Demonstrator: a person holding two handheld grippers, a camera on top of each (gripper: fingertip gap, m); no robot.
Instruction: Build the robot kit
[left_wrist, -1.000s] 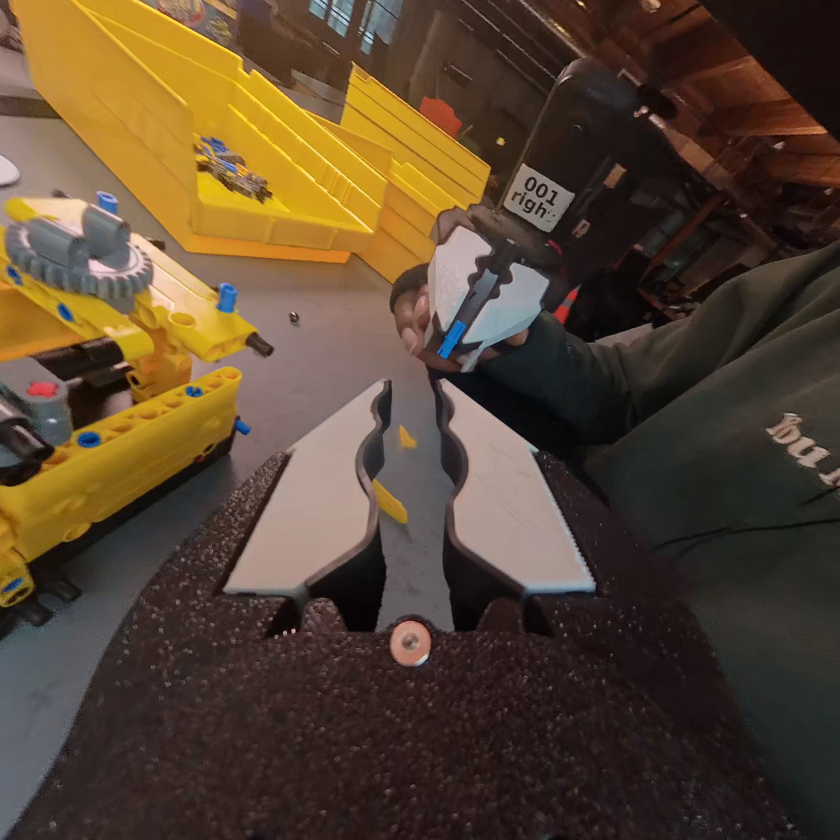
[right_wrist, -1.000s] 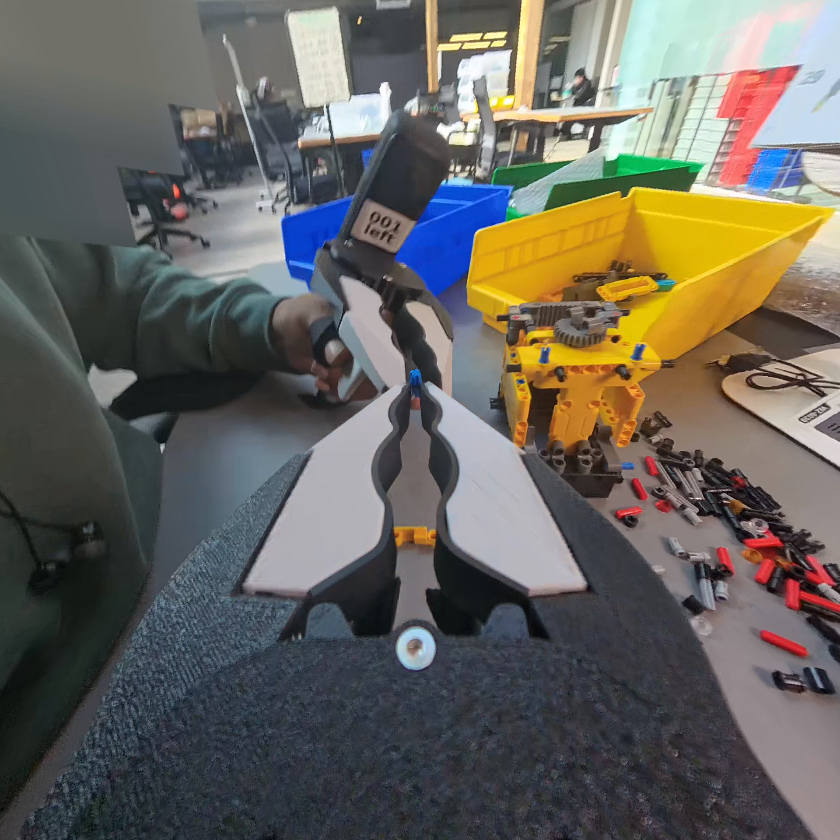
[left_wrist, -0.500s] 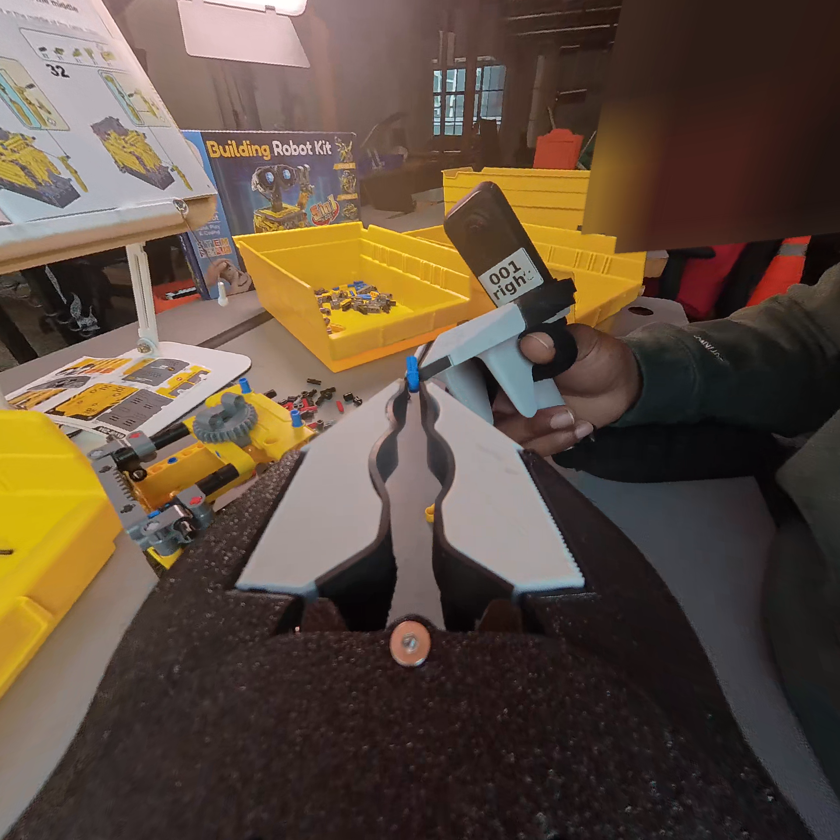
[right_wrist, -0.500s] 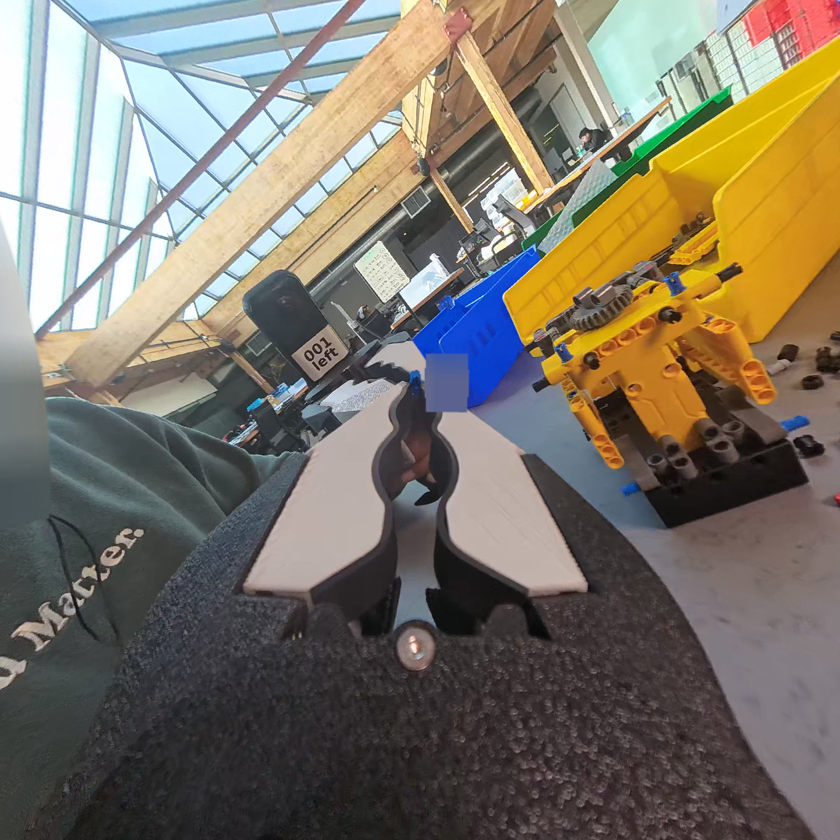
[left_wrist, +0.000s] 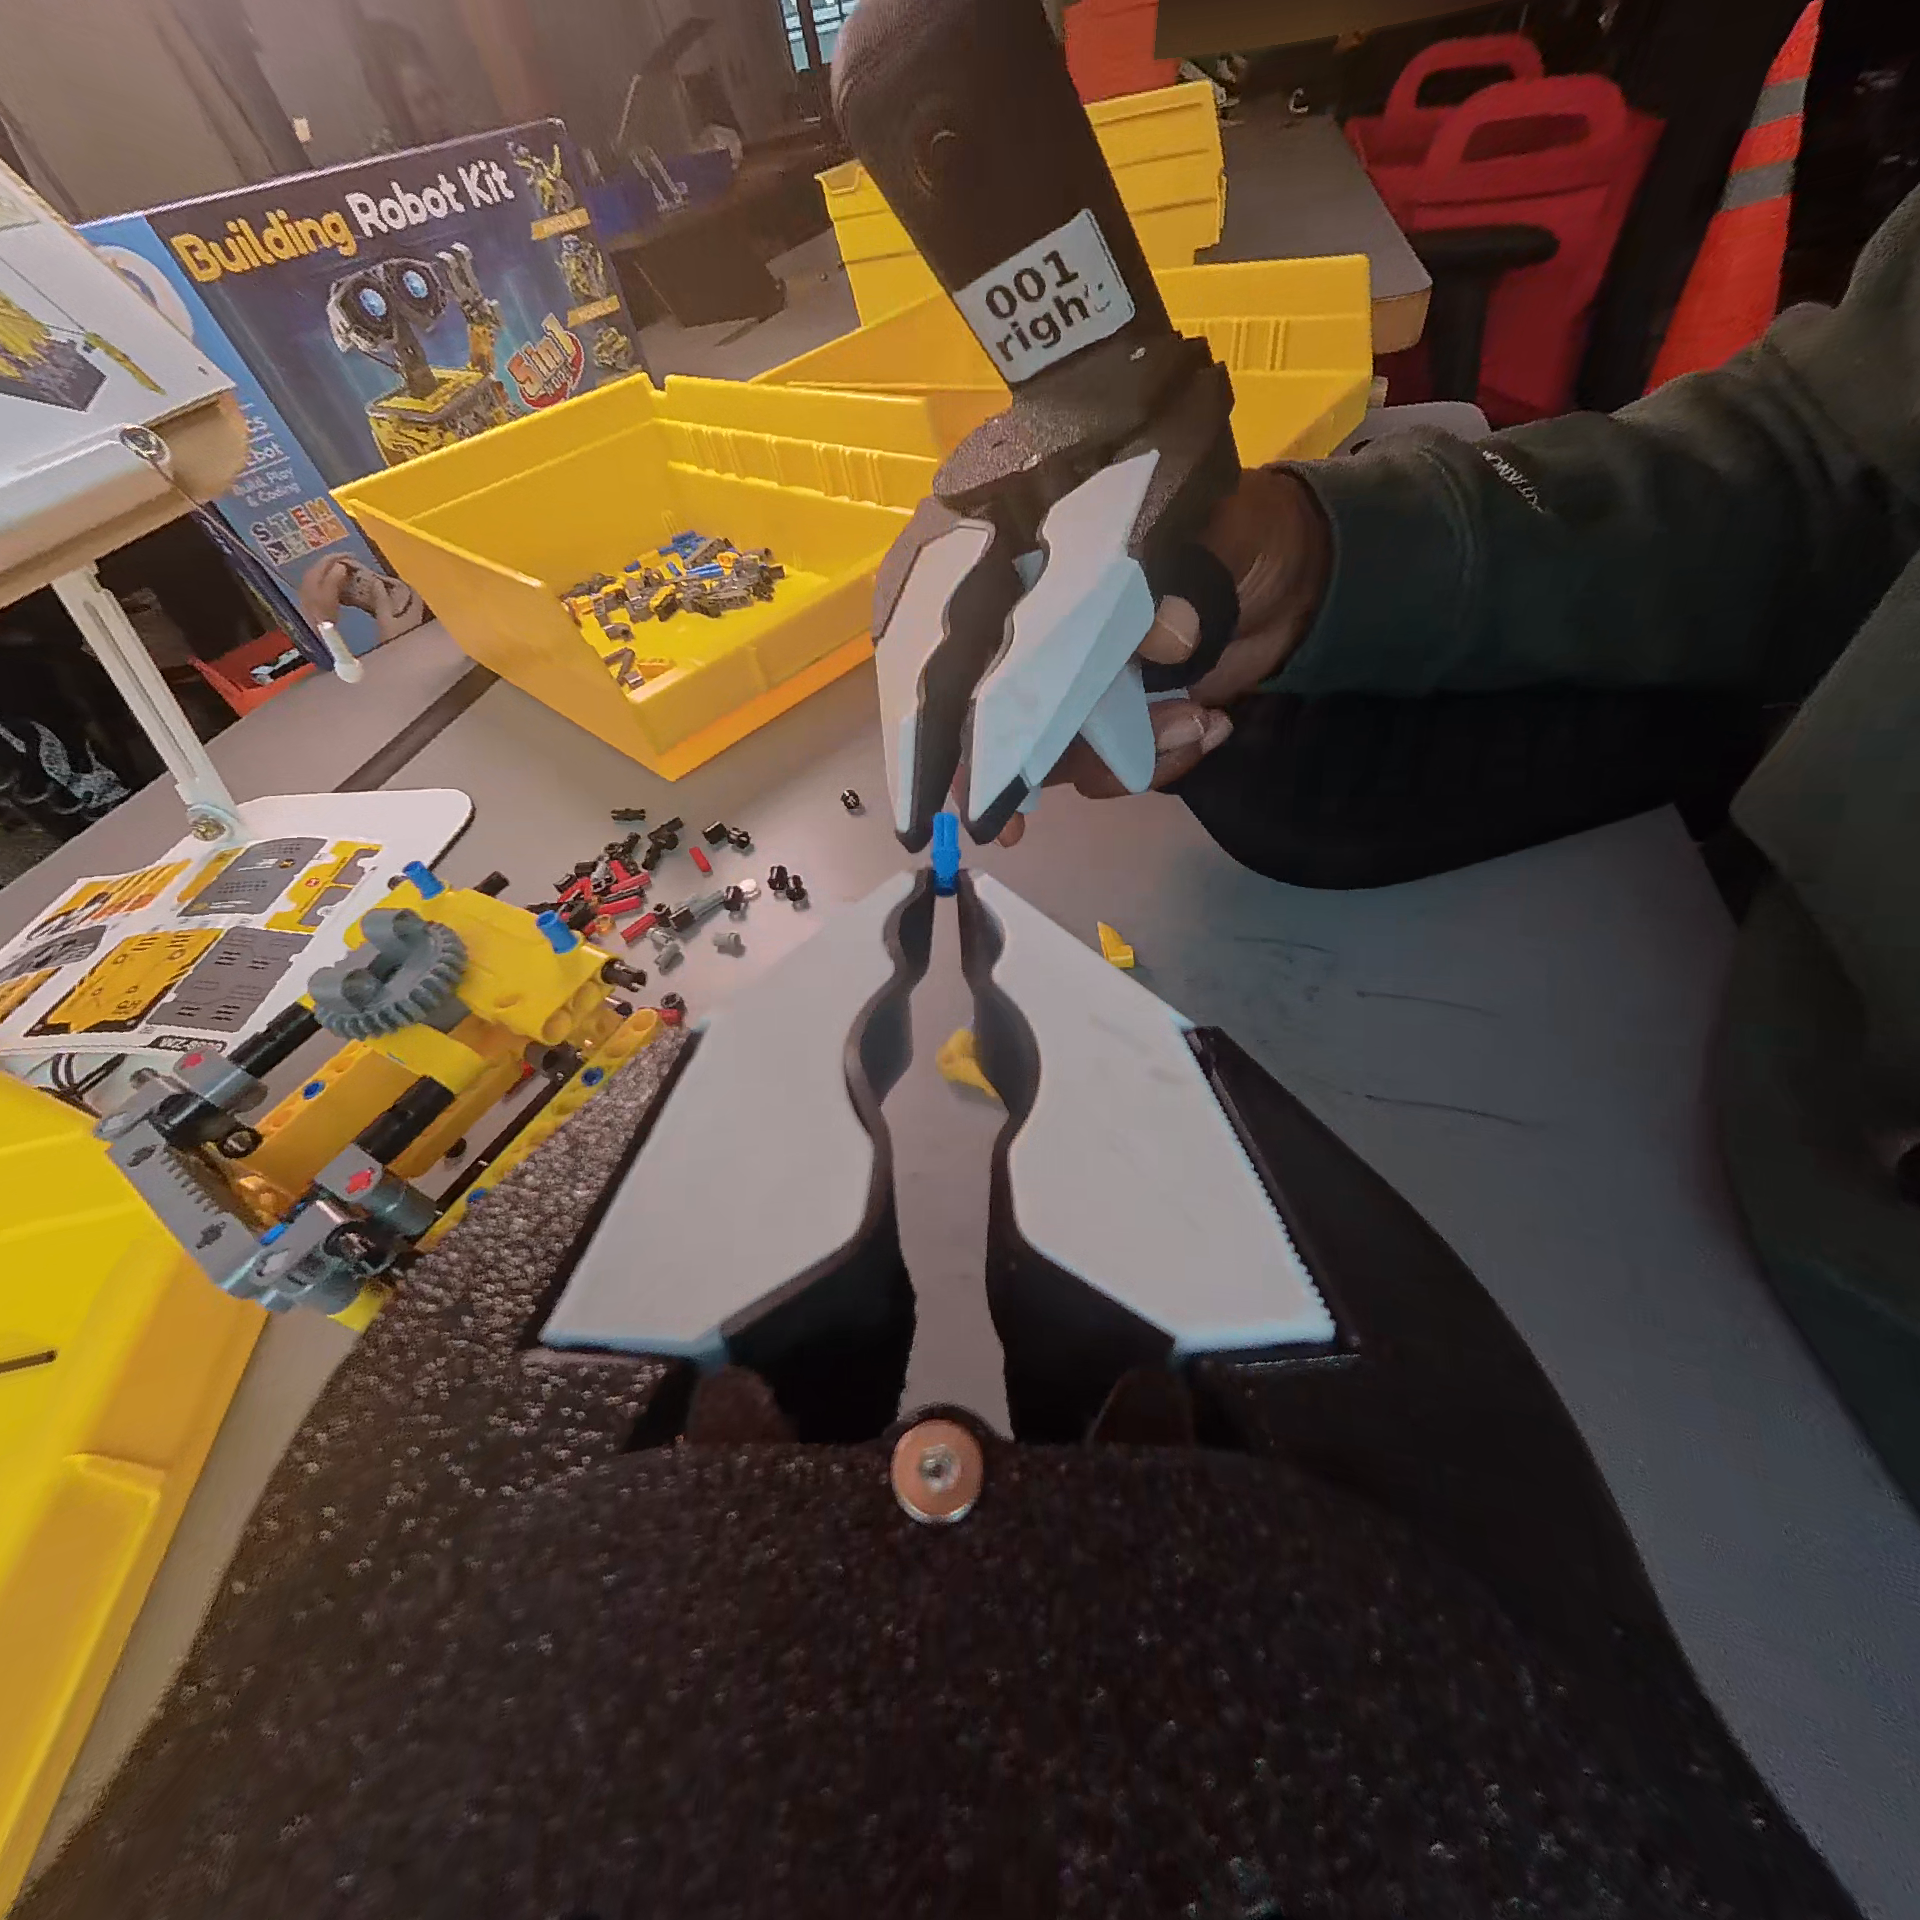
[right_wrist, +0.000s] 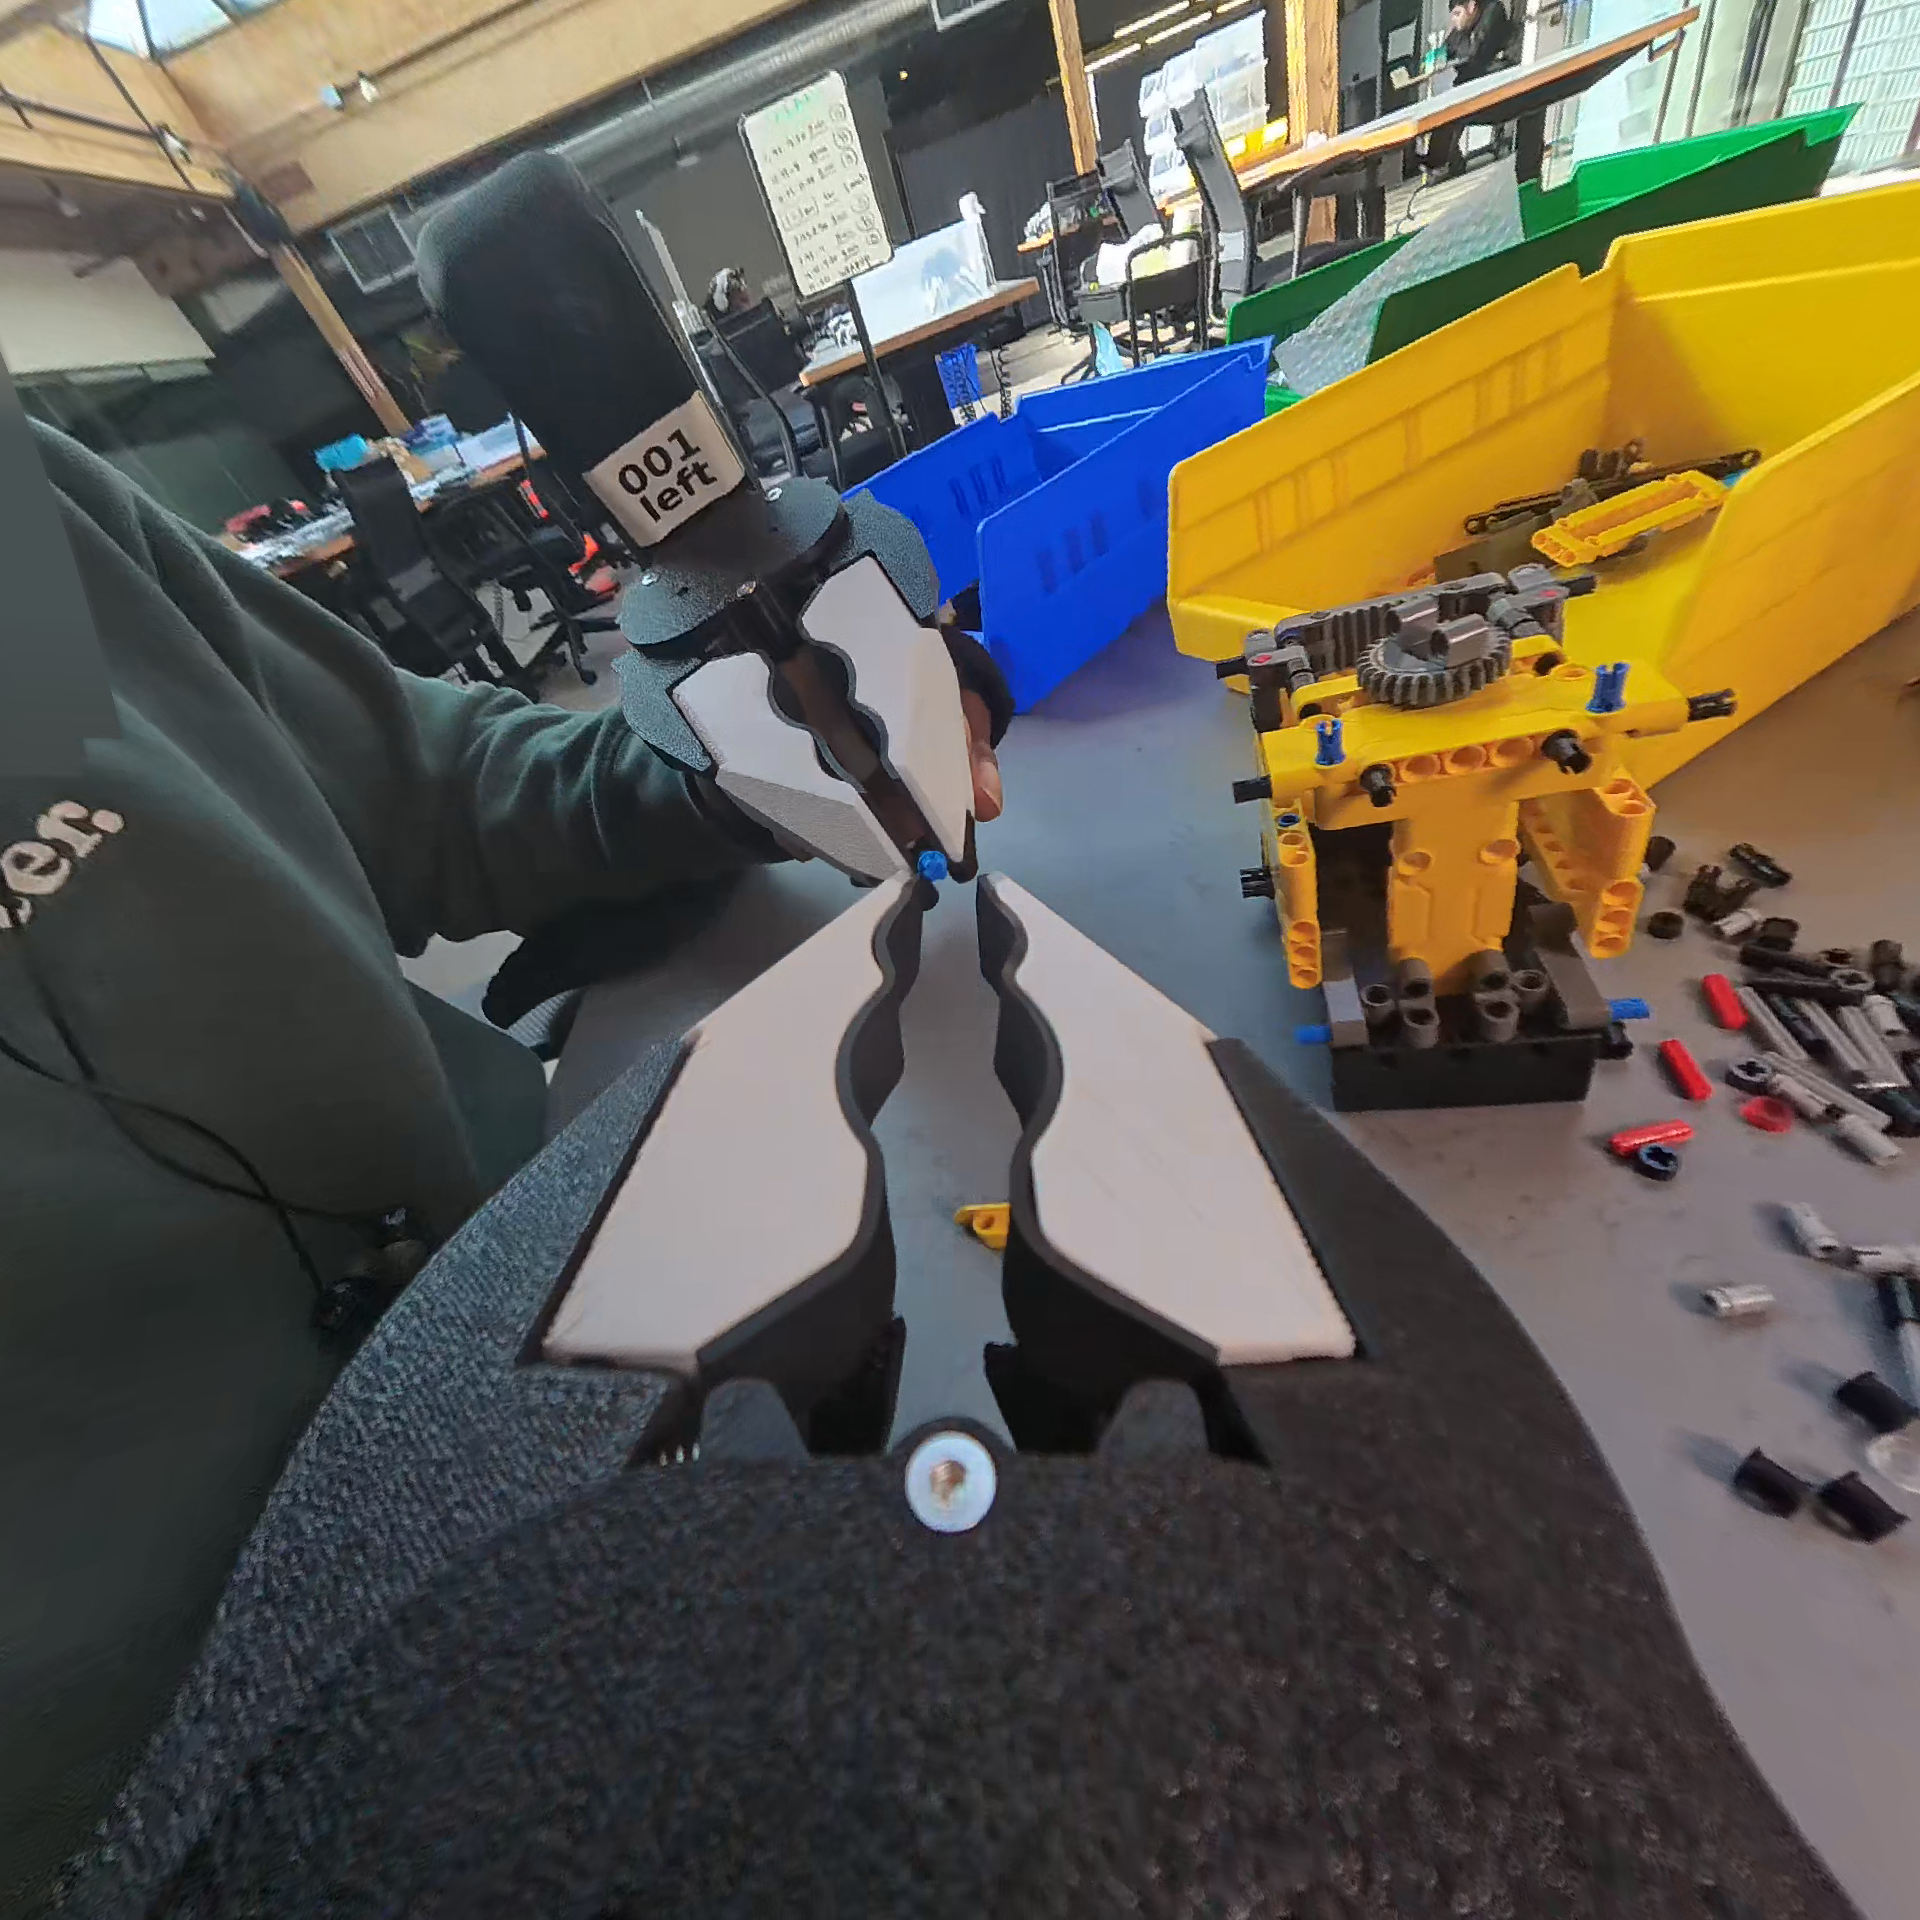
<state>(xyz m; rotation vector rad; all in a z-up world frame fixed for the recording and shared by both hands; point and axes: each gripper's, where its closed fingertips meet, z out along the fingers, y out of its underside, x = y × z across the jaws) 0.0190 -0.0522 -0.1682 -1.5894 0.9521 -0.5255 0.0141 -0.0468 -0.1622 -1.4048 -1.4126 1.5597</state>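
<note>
My left gripper (left_wrist: 940, 883) is shut on a small blue pin (left_wrist: 943, 844), which sticks up past its tips. My right gripper (left_wrist: 948, 831) points down at it from above, jaws slightly apart on either side of the pin. In the right wrist view my right gripper (right_wrist: 943, 888) is open, with the left gripper (right_wrist: 932, 871) and the blue pin (right_wrist: 928, 862) just beyond its tips. A small yellow piece (left_wrist: 961, 1060) lies on the grey table below the fingers; it also shows in the right wrist view (right_wrist: 982, 1221). A yellow brick model (left_wrist: 416, 1039) with a grey gear stands to the left.
Loose black, red and grey pins (left_wrist: 665, 883) lie scattered on the table. A yellow bin (left_wrist: 644, 582) of parts, a kit box (left_wrist: 395, 260) and instruction sheets (left_wrist: 156, 935) stand behind. In the right wrist view the model (right_wrist: 1455, 810), a yellow bin (right_wrist: 1558, 416) and a blue bin (right_wrist: 1091, 499) sit right. My two grippers' fingertips are within a few centimetres of each other. The small yellow piece (left_wrist: 961, 1060) is about 10 centimeters from both grippers' fingertips.
The right gripper held the blue pin and brought it to the open left gripper. The left gripper shut on the pin, and the right gripper's jaws have now parted.
</note>
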